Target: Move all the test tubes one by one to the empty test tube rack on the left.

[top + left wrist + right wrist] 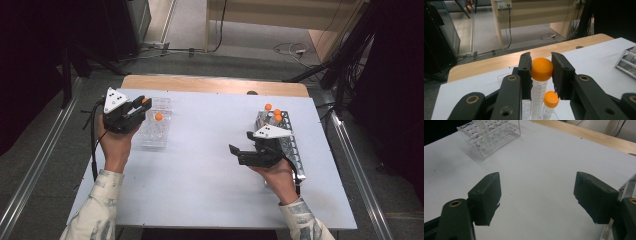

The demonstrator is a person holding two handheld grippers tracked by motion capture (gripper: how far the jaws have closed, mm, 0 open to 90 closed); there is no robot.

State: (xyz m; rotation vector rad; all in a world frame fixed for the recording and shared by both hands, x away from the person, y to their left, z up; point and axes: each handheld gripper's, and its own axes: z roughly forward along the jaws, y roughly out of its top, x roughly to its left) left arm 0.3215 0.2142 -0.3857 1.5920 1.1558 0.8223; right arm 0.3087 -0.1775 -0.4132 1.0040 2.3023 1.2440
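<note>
Now the tube, pinched at its cap by the left tool, should be kept upright over the clear rack; the right tool is spread, empty.

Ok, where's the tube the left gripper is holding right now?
The orange-capped tube sits between the left gripper jaws, over the clear rack at the table's left in the high view, beside a shorter tube.

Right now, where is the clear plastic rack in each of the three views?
High view: clear rack left of centre on the white table, beside the left gripper.
Left gripper view: at the bottom edge, below the gripped orange-capped tube.
Right gripper view: top left.
Shared landmark: the table's wooden edge strip.
</note>
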